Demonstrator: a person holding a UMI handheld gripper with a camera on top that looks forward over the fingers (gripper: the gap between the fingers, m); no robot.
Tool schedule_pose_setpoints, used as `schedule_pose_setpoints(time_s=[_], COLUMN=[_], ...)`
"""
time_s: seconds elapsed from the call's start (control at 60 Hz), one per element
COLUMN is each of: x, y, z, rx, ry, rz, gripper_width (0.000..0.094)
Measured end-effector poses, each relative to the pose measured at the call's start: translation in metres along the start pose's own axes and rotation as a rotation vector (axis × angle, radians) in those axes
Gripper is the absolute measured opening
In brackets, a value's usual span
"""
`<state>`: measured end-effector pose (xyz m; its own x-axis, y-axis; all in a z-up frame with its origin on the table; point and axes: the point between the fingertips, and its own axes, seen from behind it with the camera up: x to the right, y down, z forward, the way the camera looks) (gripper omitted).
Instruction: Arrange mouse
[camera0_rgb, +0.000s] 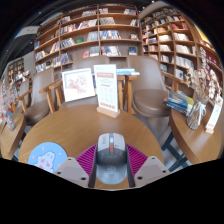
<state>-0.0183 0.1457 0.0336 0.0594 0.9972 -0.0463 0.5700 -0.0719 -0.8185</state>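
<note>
Round brown wooden surface carries two upright white sign cards at its far edge and a pale blue round disc at its near edge. Grey computer mouse sits in the jaws of the gripper, which appear clamped on it. Judgement: mouse in hand, placement not yet done.

Even indoor light, fisheye-warped edges
</note>
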Motion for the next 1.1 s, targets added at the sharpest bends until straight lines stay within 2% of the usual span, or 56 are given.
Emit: schedule_pose_setpoints(time_s=[0.2,0.367,0.55,0.7,0.833,0.917,0.967,1.0,1.1], x=[-0.098,-0.181,-0.221,-0.222,-0.22,-0.222,-0.219,-0.216,-0.209], y=[-0.032,-0.007,0.04,0.076,0.078,0.079,0.076,0.072,0.063], z=[-0.043,-0.05,-0.031,-0.018,-0.015,-0.016,-0.019,-0.023,-0.046], rx=[0.042,0.008,-0.039,-0.089,-0.059,-0.057,-0.046,-0.036,-0.011], ry=[-0.115,-0.189,-0.164,-0.132,-0.108,-0.101,-0.083,-0.071,-0.049], rz=[-0.009,-0.044,-0.113,-0.126,-0.15,-0.158,-0.163,-0.165,-0.154], gripper_width=[0.045,0.0449,0.0448,0.045,0.0485,0.057,0.0762,0.0851,0.085])
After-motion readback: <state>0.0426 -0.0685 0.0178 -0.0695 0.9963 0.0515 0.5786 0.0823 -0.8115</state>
